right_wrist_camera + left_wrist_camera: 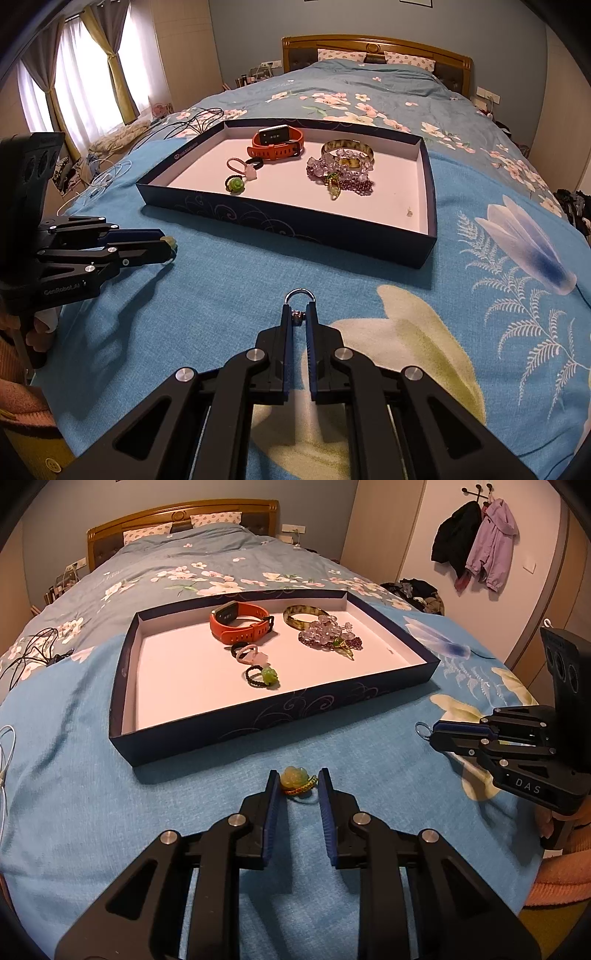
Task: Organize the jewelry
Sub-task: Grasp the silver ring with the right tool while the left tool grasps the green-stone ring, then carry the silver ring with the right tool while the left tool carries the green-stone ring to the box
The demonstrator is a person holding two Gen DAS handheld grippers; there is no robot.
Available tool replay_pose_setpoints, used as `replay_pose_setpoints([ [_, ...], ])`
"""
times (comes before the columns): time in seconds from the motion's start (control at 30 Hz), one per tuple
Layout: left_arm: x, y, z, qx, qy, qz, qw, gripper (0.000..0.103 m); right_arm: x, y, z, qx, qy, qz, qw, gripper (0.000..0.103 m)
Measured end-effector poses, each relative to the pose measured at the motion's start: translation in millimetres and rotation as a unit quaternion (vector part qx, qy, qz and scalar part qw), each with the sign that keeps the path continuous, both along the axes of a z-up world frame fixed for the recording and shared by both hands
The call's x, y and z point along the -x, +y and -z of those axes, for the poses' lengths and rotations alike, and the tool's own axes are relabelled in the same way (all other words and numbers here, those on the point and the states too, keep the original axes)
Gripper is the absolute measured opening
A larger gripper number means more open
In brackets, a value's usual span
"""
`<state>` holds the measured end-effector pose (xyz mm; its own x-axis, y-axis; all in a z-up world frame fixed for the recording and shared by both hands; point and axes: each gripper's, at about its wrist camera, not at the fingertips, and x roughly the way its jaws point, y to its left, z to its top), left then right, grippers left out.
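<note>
Jewelry tray (258, 716) beyond both tools, cables (33, 653) leftward.

You have a bright blue bedspread (92, 775) under everything, printed with white-and-yellow blossoms and pale feathery fronds. The tray (258, 720) is navy outside with faint lilac swirls, white inside. In it you see an orange-red watch (240, 622) with a black face, a mottled olive-and-amber bangle (303, 613), a lilac and purple beaded brooch (330, 635) with a green leaf, and a black hair tie (260, 675) with a green flower. Your left gripper (298, 788) is black with blue pads, around a pale yellow-green flower ring (295, 780). Your right gripper (300, 321), also black and blue, meets a silver ring (300, 295).
</note>
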<state>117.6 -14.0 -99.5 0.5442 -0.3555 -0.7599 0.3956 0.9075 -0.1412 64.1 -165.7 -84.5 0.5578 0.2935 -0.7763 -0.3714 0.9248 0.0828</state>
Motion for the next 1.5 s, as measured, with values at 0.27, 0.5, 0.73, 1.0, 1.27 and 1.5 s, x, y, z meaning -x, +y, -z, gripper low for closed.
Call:
replay_pose_setpoints([
  [0.27,0,0,-1,0.0,-0.005,-0.001,1.0,0.018,5,-3,-6,-0.011,-0.015,-0.001,1.0,0.006],
  [0.5,3,0,-2,-0.001,-0.009,0.0,1.0,0.016,7,-2,-10,-0.02,-0.023,-0.007,1.0,0.006],
  [0.73,-1,2,3,0.004,0.007,-0.004,1.0,0.02,8,-4,-12,-0.025,-0.026,-0.006,0.999,0.006],
  [1.0,0,1,3,0.002,0.004,-0.002,1.0,0.017,9,-4,-13,-0.03,-0.029,-0.007,0.999,0.006],
  [1.27,5,0,-1,0.004,-0.01,-0.002,0.9999,0.017,10,-4,-17,-0.036,-0.039,-0.009,0.999,0.006],
  [1.5,11,0,-7,0.011,-0.018,0.001,0.9998,0.017,11,-4,-21,-0.04,-0.048,-0.01,0.998,0.006],
])
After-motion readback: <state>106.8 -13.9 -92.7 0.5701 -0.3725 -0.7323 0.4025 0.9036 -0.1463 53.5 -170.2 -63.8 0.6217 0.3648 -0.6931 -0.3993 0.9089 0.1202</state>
